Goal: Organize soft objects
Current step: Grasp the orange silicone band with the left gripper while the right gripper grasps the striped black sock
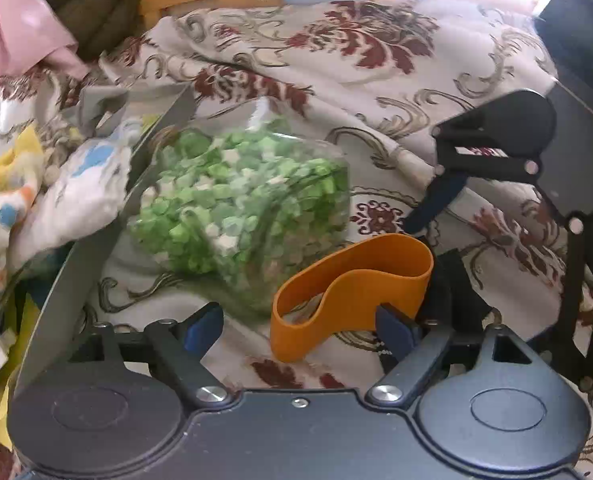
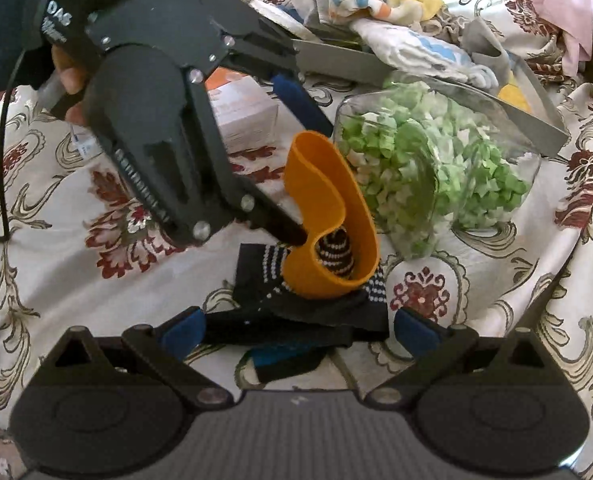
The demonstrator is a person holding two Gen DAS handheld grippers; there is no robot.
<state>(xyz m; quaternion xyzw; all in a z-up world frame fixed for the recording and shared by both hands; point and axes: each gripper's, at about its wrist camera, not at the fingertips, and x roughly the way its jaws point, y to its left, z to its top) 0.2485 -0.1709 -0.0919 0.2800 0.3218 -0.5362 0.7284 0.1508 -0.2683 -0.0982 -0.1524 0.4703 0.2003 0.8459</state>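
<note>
An orange elastic band (image 1: 352, 292) stands looped on the patterned bedspread. My left gripper (image 1: 300, 330) is open, with its right fingertip (image 1: 394, 326) touching the band; from the right wrist view one finger of the left gripper (image 2: 288, 232) reaches inside the band (image 2: 328, 216). A black dotted sock (image 2: 320, 304) lies under the band. My right gripper (image 2: 296, 332) is open just in front of the sock, not holding it. The right gripper also shows in the left wrist view (image 1: 436, 200), open.
A clear bag of green foam pieces (image 1: 248, 204) lies beside the band. A grey tray (image 1: 96, 220) at the left holds crumpled cloths (image 1: 56, 184). A white and orange box (image 2: 244, 112) sits behind the left gripper. Pink fabric (image 1: 20, 24) lies at the far left.
</note>
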